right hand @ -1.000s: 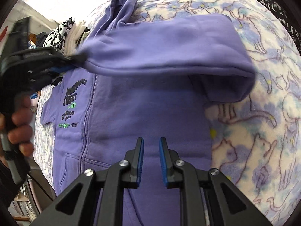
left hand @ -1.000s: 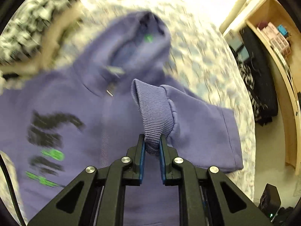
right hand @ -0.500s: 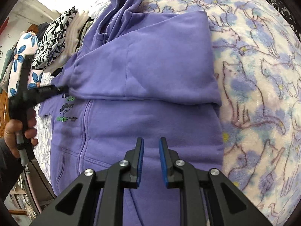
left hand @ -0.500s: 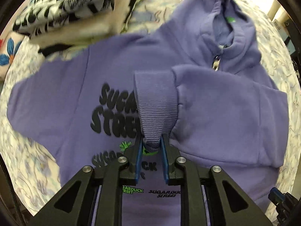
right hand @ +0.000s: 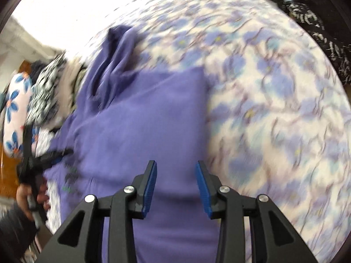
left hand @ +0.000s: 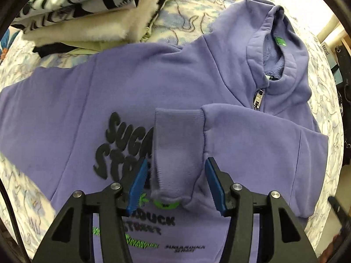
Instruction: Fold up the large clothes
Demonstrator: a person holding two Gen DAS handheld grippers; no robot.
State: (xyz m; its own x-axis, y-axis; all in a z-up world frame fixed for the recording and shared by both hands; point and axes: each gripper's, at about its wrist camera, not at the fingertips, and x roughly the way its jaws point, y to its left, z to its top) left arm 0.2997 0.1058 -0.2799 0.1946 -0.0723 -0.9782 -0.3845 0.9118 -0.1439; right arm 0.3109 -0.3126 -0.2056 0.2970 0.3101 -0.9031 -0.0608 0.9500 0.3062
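A purple zip hoodie [left hand: 153, 83] with black chest lettering lies front up on the bed. One sleeve [left hand: 252, 144] is folded across its chest, and the ribbed cuff [left hand: 177, 149] lies loose between the fingers of my left gripper [left hand: 175, 184], which is open. In the blurred right wrist view the hoodie [right hand: 140, 118] fills the middle, and my right gripper [right hand: 176, 186] is open and empty just above its body. The left gripper shows there at the left edge [right hand: 52, 155], held by a hand.
A stack of folded clothes [left hand: 87, 11] sits just beyond the hoodie's shoulder. A blue and white patterned blanket [right hand: 274, 109] covers the bed. A flowered pillow [right hand: 15, 109] lies at the left. Dark items and shelves [left hand: 342, 65] stand past the bed's right edge.
My left gripper has opened and let go of the cuff, which now rests on the chest. My right gripper has opened too, and its view has swung, blurring.
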